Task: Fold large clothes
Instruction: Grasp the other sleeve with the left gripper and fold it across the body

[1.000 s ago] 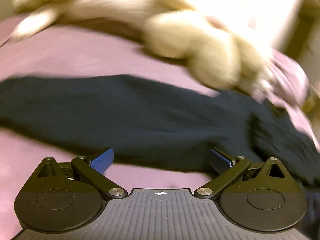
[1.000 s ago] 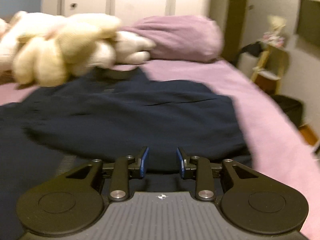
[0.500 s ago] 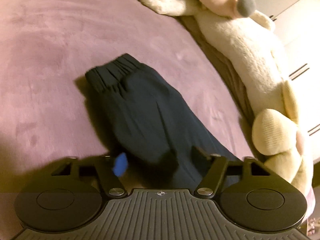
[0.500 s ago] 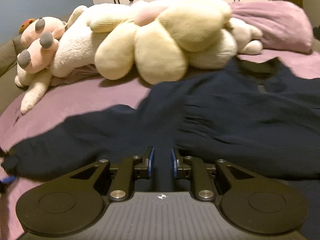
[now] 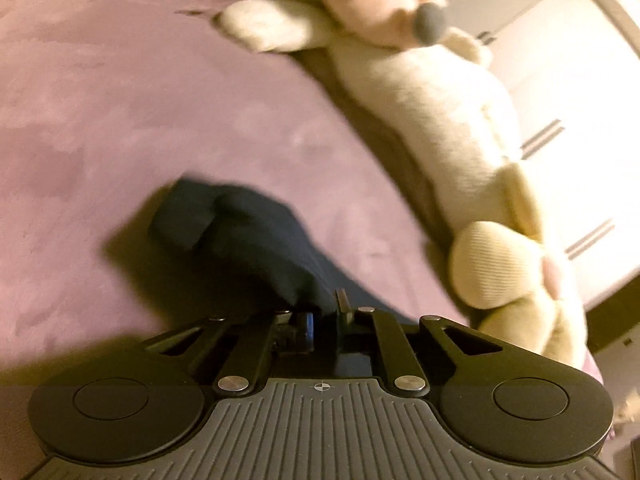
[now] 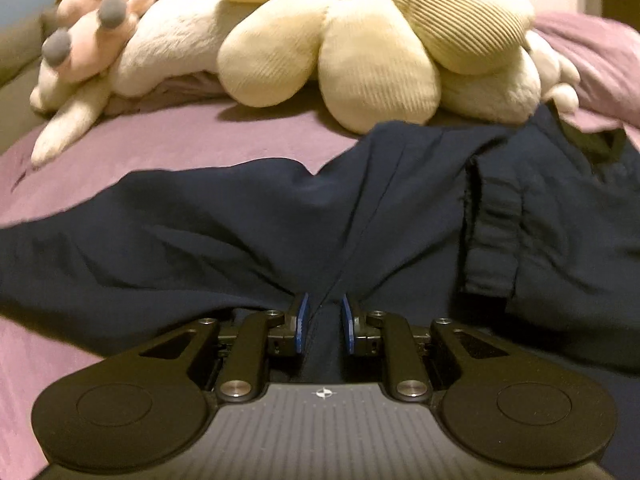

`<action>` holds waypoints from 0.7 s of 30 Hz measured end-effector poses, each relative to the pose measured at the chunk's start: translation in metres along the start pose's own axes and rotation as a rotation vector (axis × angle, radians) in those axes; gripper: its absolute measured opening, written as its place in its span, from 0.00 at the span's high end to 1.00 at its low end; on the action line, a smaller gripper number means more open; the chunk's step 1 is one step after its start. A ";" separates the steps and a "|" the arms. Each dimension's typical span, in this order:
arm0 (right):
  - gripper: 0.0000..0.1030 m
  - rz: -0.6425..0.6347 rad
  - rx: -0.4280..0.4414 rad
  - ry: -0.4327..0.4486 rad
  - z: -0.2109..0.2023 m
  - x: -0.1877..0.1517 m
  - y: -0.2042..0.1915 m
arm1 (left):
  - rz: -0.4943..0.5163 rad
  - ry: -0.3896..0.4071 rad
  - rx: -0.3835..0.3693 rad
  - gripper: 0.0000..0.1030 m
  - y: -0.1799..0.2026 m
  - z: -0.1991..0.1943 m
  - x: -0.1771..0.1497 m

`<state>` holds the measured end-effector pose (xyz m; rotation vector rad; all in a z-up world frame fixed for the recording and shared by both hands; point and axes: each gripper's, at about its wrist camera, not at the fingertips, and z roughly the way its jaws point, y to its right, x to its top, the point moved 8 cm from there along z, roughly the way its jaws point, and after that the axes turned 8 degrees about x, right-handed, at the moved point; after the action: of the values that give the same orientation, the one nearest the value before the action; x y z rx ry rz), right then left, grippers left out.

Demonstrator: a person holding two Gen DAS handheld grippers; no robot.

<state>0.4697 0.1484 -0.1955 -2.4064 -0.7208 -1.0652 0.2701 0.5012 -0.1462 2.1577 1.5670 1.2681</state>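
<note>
A large dark navy garment [image 6: 248, 224] lies spread on the purple bed [image 6: 168, 144]. One long part of it runs off to the left. My right gripper [image 6: 323, 322] is shut on a fold of the cloth near its middle, and creases pull toward the pads. In the left wrist view my left gripper [image 5: 325, 318] is shut on the far end of the long part [image 5: 256, 240], whose cuffed tip is lifted and curled over above the bed [image 5: 100, 120].
A long cream plush toy with pink paws [image 5: 440, 92] lies along the far side of the bed. A yellow flower-shaped cushion [image 6: 360, 48] lies by the garment's upper edge. A purple pillow [image 6: 592, 48] is at right. White wardrobe doors [image 5: 580, 140] stand behind.
My left gripper has closed from wide open onto the garment's end and lifted it. My right gripper has closed onto a fold of the garment's body and the cloth now pulls taut.
</note>
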 end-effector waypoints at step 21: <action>0.78 0.480 -0.010 0.189 -0.190 -0.066 0.142 | 0.775 -0.192 -0.465 0.41 0.367 -0.050 -0.304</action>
<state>0.4123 -0.0866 -0.1499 -2.2761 -0.0636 -1.0641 0.4635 0.0712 -0.0578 2.5100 0.2793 1.3581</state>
